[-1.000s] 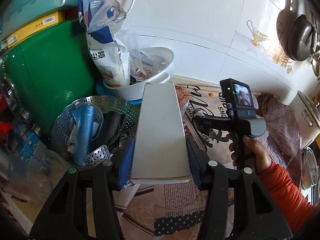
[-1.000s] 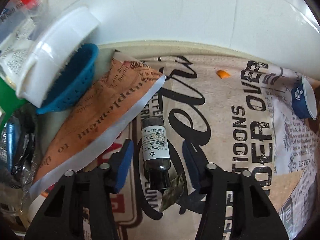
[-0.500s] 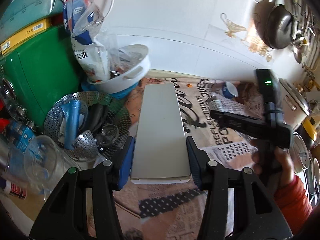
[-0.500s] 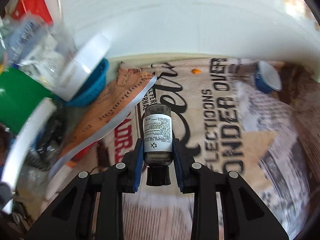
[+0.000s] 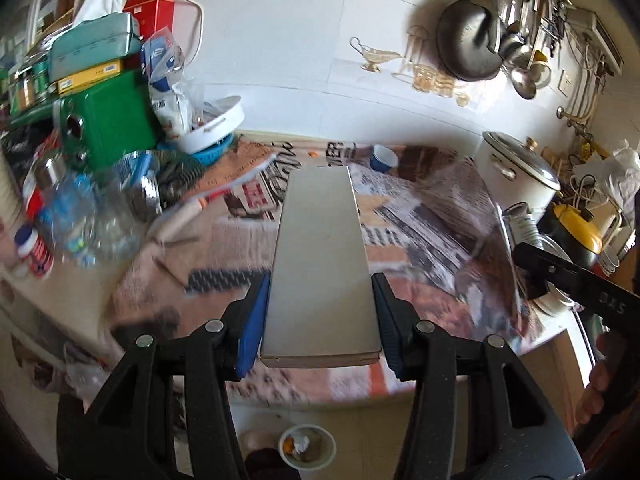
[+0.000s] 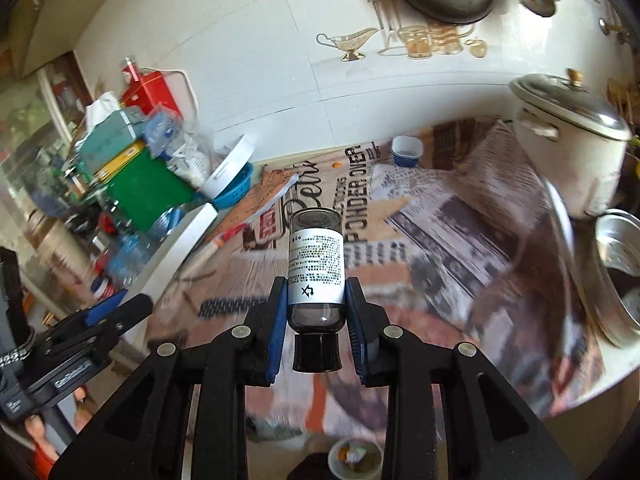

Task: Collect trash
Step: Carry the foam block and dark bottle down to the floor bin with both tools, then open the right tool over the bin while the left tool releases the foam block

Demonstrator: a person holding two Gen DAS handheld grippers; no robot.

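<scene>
Here, left gripper clamped on a flat grey box, blue pads pressed to both long sides, box reaching away toward 12 o'clock above the table. Right gripper closed on a small dark bottle with a white printed label, black cap toward the camera, base pointing to 12 o'clock, bottle lifted clear of the table.

Below both tools, at 6 o'clock on the floor, a small round bin holding scraps, also in the right wrist view. Under and beyond the box, a newsprint-patterned cloth over the table. At 12 o'clock on the cloth, a blue cup near the tiled wall, with a small orange scrap just to its left. At 10 o'clock, a cluttered pile: green box, white bowl tilted over a blue basket, clear plastic bottles, a red tin higher up. At 2 o'clock, a white pot with a metal lid; above it a dark pan hanging on the wall. At 4 o'clock in the left wrist view, the black body of the right tool and part of a hand at the frame edge. Background blurred in places.
</scene>
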